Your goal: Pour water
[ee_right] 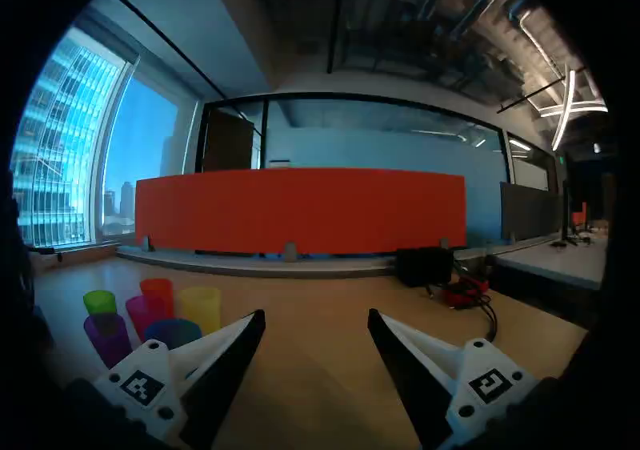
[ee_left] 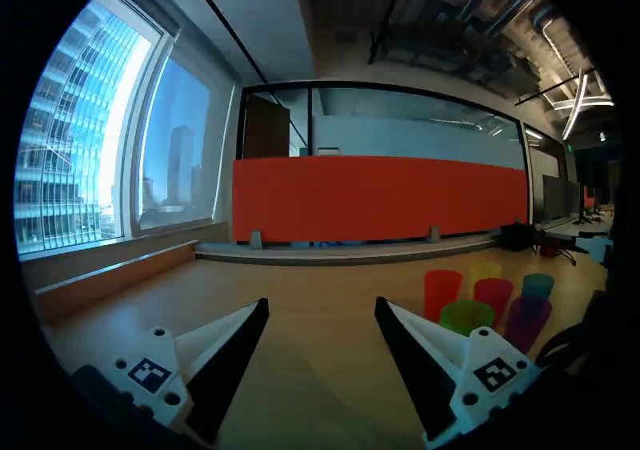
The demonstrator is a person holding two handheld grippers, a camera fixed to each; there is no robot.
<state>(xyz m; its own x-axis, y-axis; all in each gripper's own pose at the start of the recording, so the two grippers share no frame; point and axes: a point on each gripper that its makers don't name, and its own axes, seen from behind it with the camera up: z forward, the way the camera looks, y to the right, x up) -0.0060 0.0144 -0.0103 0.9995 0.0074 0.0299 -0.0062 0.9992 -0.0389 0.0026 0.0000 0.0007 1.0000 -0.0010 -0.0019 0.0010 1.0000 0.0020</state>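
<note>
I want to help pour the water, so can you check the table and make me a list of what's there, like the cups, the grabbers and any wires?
Surface: light wooden table, under both grippers.
Job's things: coloured plastic cups, upright and bunched close together; whether any holds water cannot be told.
Clutter: black box and a small red thing farther back on the table.
Grippers: left gripper open, holding nothing; right gripper open, holding nothing.
Cables: black cable looping on the table by the red thing.
Surroundings: orange partition along the far edge, tall windows, ceiling lights.
</note>
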